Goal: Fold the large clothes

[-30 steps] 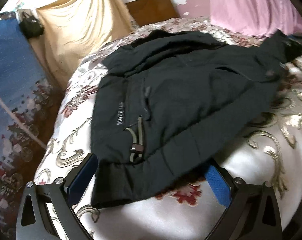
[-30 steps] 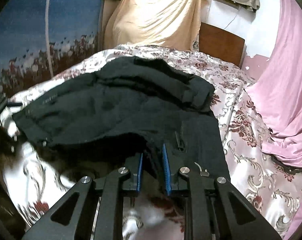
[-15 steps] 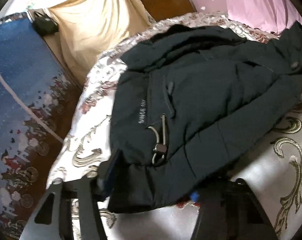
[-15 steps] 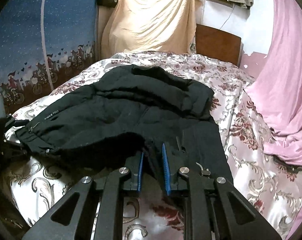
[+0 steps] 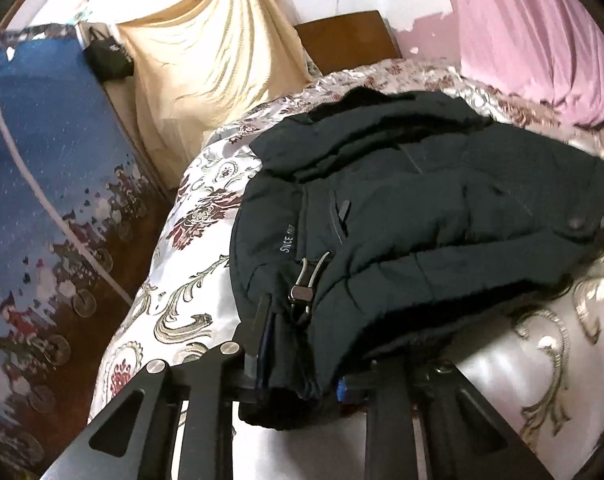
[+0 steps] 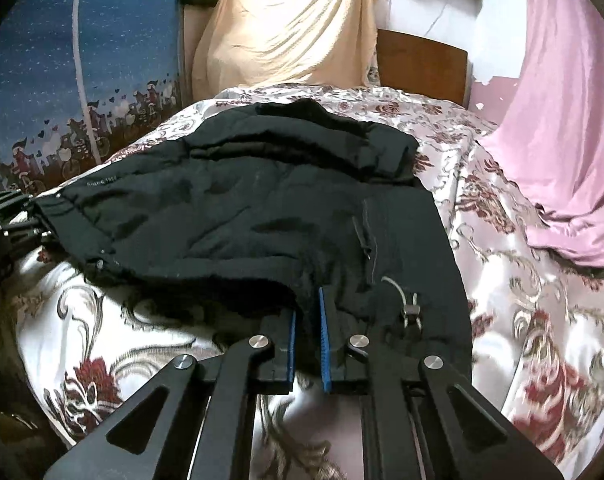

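The left gripper (image 5: 302, 360), wide open a moment ago, is closing on the black jacket's (image 5: 402, 208) hem. The right gripper (image 6: 306, 344) pinches the hem too. Both corners are held, ready to fold.

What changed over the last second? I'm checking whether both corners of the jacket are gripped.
The left tongs went from wide open to closing on the jacket hem, fabric between them. The right tongs stayed clamped on the hem. The jacket stayed on the bed.
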Tool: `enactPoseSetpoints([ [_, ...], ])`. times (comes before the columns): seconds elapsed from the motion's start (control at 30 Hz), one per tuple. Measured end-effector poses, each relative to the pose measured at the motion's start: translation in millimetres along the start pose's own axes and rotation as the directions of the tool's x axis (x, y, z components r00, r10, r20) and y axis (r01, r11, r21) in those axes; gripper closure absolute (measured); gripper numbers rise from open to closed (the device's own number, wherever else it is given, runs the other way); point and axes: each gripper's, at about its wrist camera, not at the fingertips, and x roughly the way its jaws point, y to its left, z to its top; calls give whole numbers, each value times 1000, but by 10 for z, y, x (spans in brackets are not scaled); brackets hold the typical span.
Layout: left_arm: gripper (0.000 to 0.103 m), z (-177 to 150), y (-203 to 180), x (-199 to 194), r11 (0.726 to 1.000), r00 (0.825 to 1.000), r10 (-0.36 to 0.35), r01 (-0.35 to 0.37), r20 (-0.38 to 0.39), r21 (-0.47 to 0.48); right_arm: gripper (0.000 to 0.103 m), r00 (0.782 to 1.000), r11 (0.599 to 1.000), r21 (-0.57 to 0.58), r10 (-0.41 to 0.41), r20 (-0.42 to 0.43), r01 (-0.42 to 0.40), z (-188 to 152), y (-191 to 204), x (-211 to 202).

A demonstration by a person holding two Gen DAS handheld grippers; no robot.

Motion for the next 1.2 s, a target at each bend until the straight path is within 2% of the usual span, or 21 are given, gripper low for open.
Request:
enactPoseSetpoints([
  [0.23, 82, -132, 49, -333, 999, 999, -32, 33, 23, -37, 96, 1000, 1000, 3, -11, 12, 11, -138, 11, -260],
  [0.43, 82, -269, 99, -764, 997, 998, -66, 66, 13, -36, 96, 1000, 1000, -17, -14, 4, 14, -256, 80, -722],
  [0.6, 82, -163, 141, -811, 995, 996, -85, 86, 26, -47, 96, 1000, 1000, 1, -8, 19, 8, -201, 32, -865],
  [0.77, 82, 194, 246, -734, 994, 990, -98, 102, 97, -46, 96, 997, 1000, 13, -17, 82, 16, 106, -18, -747],
  [0.97, 82, 802, 416, -530, 994, 980, -89, 99, 176, -46, 96, 976, 999, 8, -46, 211, 46, 778, -67, -544],
  [1.07, 82, 1124, 562, -318, 992, 979, -94, 108, 183, -71, 96, 959, 997, 0, -72, 273, 75, 1155, -86, -444],
  [1.2, 82, 1510, 697, 15, 985, 979, -113, 133, 170, -106, 96, 948, 996, 2, -82, 307, 86, 1624, -146, -214],
])
